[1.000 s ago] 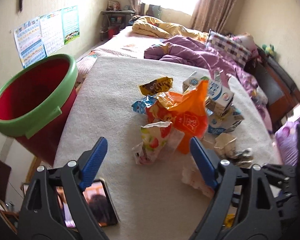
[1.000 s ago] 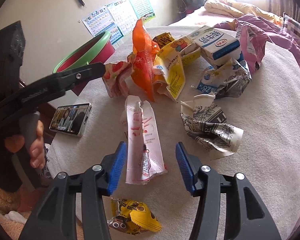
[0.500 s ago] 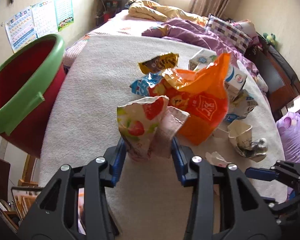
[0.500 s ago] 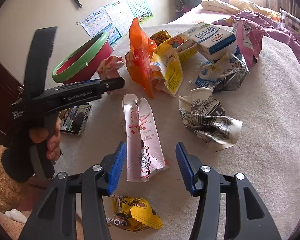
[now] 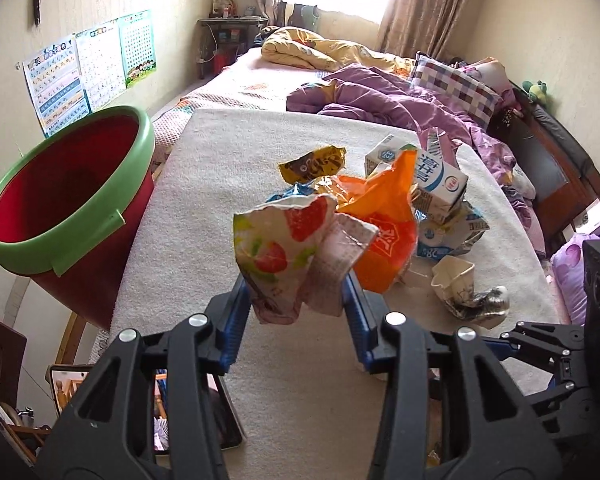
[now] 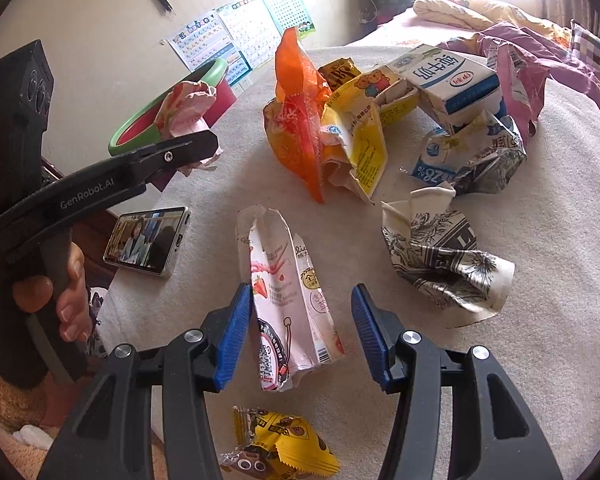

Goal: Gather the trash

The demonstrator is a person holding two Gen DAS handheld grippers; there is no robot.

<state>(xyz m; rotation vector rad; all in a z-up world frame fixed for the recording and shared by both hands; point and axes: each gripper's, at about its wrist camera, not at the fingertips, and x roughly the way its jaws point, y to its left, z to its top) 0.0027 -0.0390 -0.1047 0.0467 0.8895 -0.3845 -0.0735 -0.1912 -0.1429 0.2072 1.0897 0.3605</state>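
My left gripper (image 5: 296, 300) is shut on a crumpled strawberry-print carton (image 5: 284, 256) and holds it above the cream table cover; the carton also shows in the right wrist view (image 6: 186, 110). A red bin with a green rim (image 5: 66, 200) stands to its left, off the table edge. My right gripper (image 6: 300, 332) is open, its jaws on either side of a flattened pink strawberry milk carton (image 6: 288, 304) that lies on the table. A pile of trash lies beyond: an orange bag (image 6: 296, 116), a yellow carton (image 6: 360, 136), a blue-and-white milk box (image 6: 448, 76).
A phone (image 6: 146, 242) with a lit screen lies at the table's left edge. A crumpled printed paper cup (image 6: 440, 256) lies right of the pink carton. A yellow snack wrapper (image 6: 280, 448) lies near me. A bed with purple bedding (image 5: 400, 96) is behind the table.
My left gripper closed on the strawberry-print carton and lifted it off the table. My right gripper stayed open around the pink carton, which now sits slightly closer between its jaws.
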